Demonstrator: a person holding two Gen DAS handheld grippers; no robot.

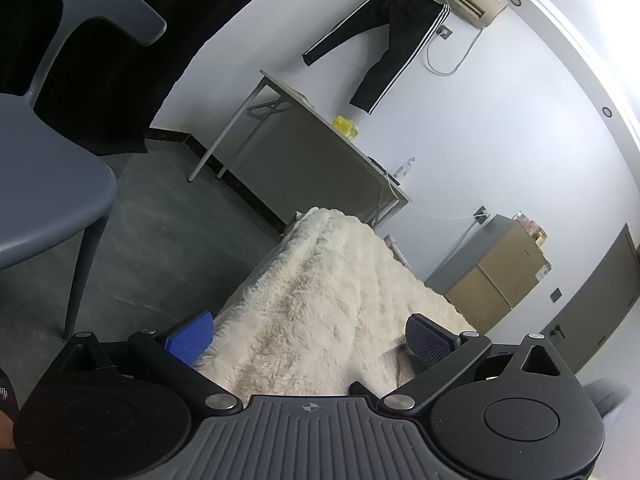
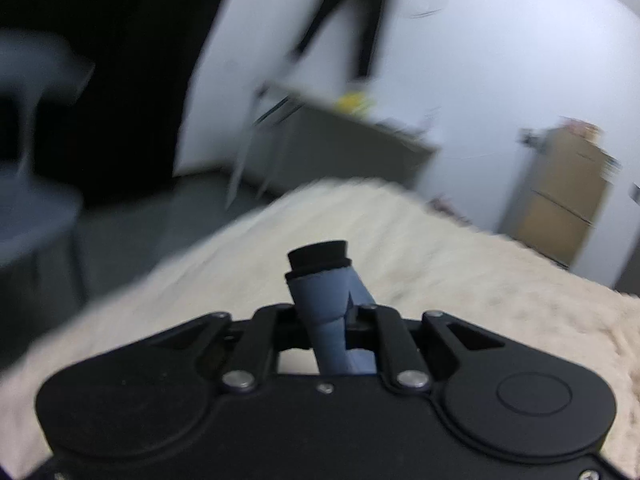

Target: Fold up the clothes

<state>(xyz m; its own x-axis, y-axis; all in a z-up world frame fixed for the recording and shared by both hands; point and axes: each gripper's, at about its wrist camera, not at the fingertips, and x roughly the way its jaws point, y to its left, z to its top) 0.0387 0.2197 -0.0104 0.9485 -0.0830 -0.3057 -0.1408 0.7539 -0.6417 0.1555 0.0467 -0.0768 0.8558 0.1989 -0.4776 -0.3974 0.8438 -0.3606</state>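
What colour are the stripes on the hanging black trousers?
White stripes on the trousers, clearest in the left wrist view.

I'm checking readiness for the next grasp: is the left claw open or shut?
Open. The left claw has its blue pads spread wide apart over the fluffy cream cover, gripping nothing.
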